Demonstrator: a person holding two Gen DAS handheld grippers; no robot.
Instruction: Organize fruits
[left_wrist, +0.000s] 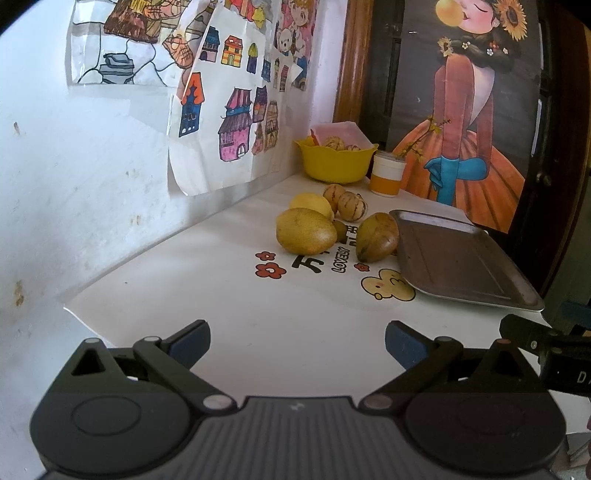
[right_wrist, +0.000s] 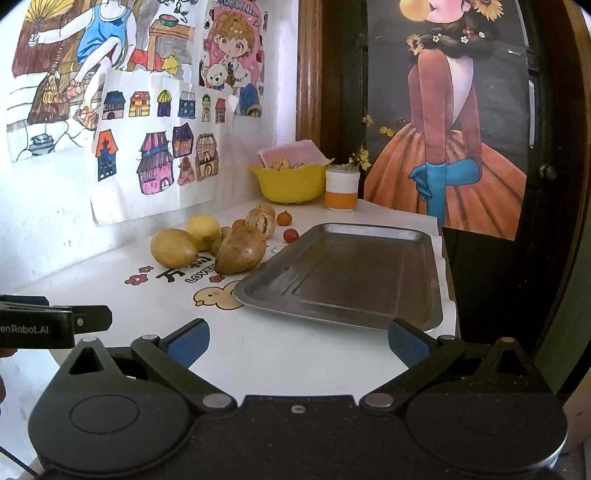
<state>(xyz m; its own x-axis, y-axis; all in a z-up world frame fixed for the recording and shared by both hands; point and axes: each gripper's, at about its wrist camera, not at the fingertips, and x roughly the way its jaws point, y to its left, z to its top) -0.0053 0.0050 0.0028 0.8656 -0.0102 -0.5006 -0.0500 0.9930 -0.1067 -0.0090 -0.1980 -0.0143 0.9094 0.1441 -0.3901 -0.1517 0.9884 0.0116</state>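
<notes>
Fruits: a loose cluster on the white tabletop (right_wrist: 295, 354), ahead and left of the right gripper (right_wrist: 297, 341), ahead and slightly right of the left gripper (left_wrist: 297, 341); none held, none on the tray.

Count, left to right in the right wrist view:
- yellow-green oval fruit (right_wrist: 173, 247), one
- lemon (right_wrist: 203, 228), one
- brown pointed fruit (right_wrist: 240, 251), one
- striped pale melons (right_wrist: 260, 221), two, one behind the other
- small round orange and red fruits (right_wrist: 290, 235), at least three; more may hide inside the cluster
- yellow bowl (right_wrist: 291, 182), one, far ahead, holding more striped fruit, number unclear
- orange-and-white jar (right_wrist: 341, 188), one
- metal tray (right_wrist: 436, 288), one, empty, just ahead of the right gripper

Both grippers: jaws spread wide, holding nothing, short of the fruit.

Step, by judgement: the start, nothing sorted. Next calls for reaching ahead to close on one fruit, likely the nearest brown one, and carrying it to the tray.
</notes>
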